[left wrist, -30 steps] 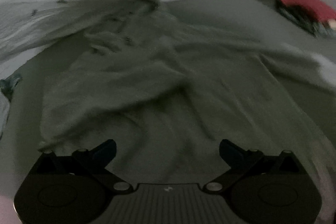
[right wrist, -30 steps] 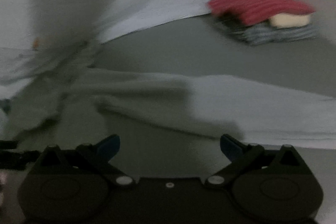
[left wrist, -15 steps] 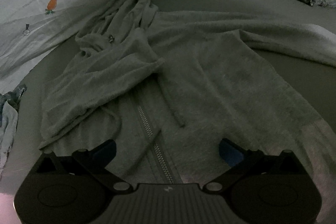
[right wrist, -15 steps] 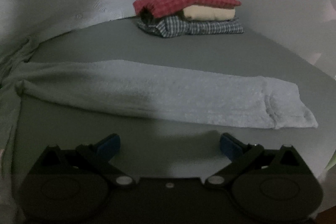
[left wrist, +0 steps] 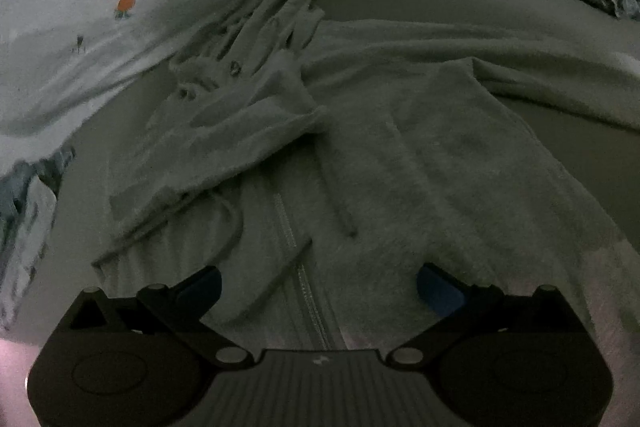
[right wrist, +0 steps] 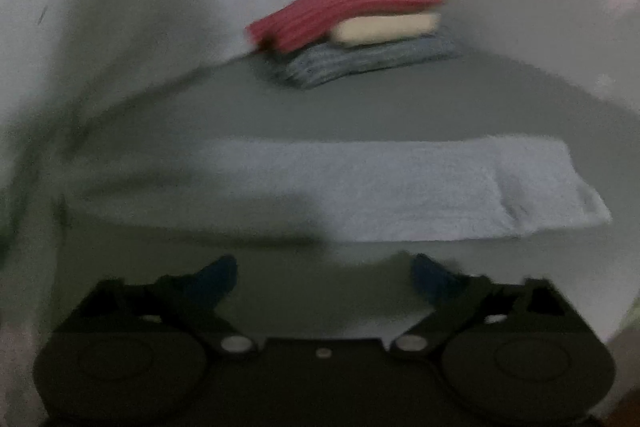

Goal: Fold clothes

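The grey hoodie point(left wrist: 360, 155) lies flat on the bed point(right wrist: 360, 103), sleeve point(right wrist: 360, 187) stretched out; left gripper point(left wrist: 318, 287) hangs wide apart, empty; right gripper point(right wrist: 324, 275) is closing on nothing; next, I think, grab that sleeve and fold it in.

Both grippers angled downward, nothing held in either.

The left gripper point(left wrist: 318, 285) tilts steeply down, its 2 blue-tipped fingers point(left wrist: 438, 289) spread wide with nothing pinched between the pads. The right gripper point(right wrist: 324, 277) points down at a shallower angle; its view is blurred, its 2 fingers point(right wrist: 218, 275) stand well apart, and its jaws are closing with nothing between them.
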A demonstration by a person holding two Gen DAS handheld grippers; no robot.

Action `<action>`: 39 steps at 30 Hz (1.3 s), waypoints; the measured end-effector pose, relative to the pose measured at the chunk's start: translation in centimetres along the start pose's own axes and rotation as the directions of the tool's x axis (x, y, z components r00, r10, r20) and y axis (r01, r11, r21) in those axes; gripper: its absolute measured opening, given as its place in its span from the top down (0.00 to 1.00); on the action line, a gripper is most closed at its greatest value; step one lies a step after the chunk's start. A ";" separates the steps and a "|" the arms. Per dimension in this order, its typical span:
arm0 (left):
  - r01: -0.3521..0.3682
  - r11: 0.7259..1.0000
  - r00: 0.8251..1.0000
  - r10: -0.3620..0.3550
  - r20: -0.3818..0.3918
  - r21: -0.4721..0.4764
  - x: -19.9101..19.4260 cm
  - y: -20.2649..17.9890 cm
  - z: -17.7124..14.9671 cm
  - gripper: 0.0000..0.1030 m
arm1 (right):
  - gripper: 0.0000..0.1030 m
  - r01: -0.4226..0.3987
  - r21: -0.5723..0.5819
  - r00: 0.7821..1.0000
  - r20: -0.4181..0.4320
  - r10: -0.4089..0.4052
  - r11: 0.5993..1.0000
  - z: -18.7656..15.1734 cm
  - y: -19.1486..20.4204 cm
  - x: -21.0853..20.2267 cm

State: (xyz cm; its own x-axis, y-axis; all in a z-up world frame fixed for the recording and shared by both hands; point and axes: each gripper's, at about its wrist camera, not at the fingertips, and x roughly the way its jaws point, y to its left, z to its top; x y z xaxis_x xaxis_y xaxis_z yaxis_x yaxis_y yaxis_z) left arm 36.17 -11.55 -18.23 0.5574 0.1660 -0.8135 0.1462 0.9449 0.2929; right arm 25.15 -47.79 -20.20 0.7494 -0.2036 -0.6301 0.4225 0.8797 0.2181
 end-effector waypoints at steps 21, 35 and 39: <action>0.116 0.975 0.993 -0.121 -0.012 -0.190 0.9 2.5 -1.0 0.00 | 0.43 0.452 0.139 0.882 0.078 -0.465 0.881 3.4 -6.6 2.2; 0.175 0.962 0.984 -0.179 0.003 -0.211 1.2 3.4 -1.1 0.00 | 0.89 0.243 0.059 0.961 0.121 -0.249 0.968 8.3 1.5 0.6; 0.334 0.895 0.940 -0.338 0.037 -0.297 1.5 6.5 -0.3 0.02 | 0.89 0.132 0.003 0.978 0.160 -0.130 0.991 10.0 8.8 -0.2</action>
State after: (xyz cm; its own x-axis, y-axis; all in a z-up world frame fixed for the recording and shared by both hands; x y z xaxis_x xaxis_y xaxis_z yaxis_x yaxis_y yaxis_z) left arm 37.68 -5.10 -17.68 0.5047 -0.1740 -0.8456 0.0743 0.9846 -0.1583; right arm 33.76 -44.31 -10.70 0.7597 -0.3827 -0.5258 0.5188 0.8442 0.1351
